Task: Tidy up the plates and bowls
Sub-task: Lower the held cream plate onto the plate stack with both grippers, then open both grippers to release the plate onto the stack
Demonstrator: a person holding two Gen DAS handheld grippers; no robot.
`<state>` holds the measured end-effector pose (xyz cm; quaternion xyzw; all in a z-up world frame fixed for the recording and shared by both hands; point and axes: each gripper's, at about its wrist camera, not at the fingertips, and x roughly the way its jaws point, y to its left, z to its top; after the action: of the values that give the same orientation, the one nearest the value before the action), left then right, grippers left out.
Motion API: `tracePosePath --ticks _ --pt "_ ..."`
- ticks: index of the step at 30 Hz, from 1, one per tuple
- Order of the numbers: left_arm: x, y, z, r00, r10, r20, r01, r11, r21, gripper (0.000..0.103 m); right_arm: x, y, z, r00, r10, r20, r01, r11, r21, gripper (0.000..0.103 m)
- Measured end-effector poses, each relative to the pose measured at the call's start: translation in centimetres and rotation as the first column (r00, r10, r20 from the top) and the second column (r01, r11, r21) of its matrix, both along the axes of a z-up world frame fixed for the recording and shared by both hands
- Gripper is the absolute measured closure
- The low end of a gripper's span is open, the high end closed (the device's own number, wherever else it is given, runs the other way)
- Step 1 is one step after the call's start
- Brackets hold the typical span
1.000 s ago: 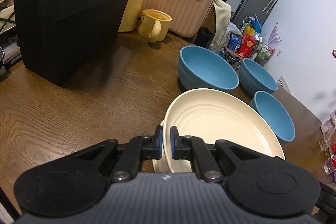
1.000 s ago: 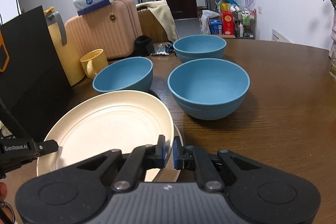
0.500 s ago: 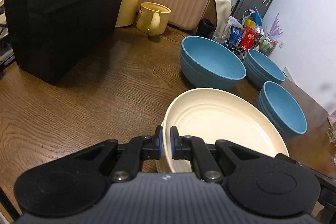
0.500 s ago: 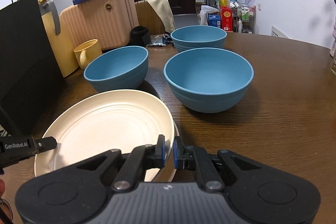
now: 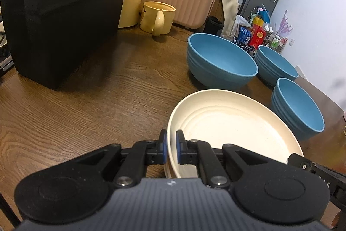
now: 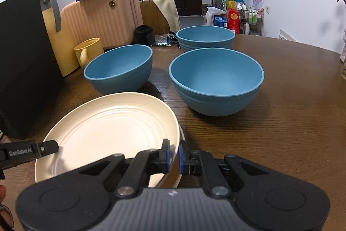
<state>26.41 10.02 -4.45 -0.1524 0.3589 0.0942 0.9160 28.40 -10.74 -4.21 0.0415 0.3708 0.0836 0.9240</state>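
Grip: my left gripper (image 5: 169, 149) and right gripper (image 6: 173, 157) each clamped opposite rims of the cream plate (image 5: 233, 129) | Place: plate atop a second plate (image 6: 182, 138), just beside the nearest blue bowl (image 6: 216, 81) | Progress: plates nearly stacked; three bowls unstacked on counter (image 6: 281, 133) | Change: plate sank lower, less tilted.

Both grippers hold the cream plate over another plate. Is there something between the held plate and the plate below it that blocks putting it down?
Nothing visible does. The left gripper and right gripper are shut on opposite rims of the cream plate, and only a thin edge of the lower plate shows, with nothing visible on that edge.
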Motion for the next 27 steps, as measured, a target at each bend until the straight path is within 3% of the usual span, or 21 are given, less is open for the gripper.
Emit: tracePosePath --ticks 18,21,27 --pt "0.02 0.11 -0.58 1.0 -0.004 -0.014 0.004 1.0 -0.002 0.093 -0.15 0.75 -0.09 1.0 0.012 0.012 -0.011 0.999 -0.046 0.094" --pt "0.03 0.19 -0.66 1.0 -0.003 -0.016 0.003 1.0 -0.011 0.091 -0.14 0.81 -0.04 1.0 0.019 0.009 -0.019 0.999 -0.038 0.086" --pt "-0.08 0.49 -0.44 1.0 -0.005 -0.011 0.005 1.0 -0.023 0.088 -0.07 0.88 0.02 1.0 0.01 0.004 -0.01 0.999 -0.049 0.081"
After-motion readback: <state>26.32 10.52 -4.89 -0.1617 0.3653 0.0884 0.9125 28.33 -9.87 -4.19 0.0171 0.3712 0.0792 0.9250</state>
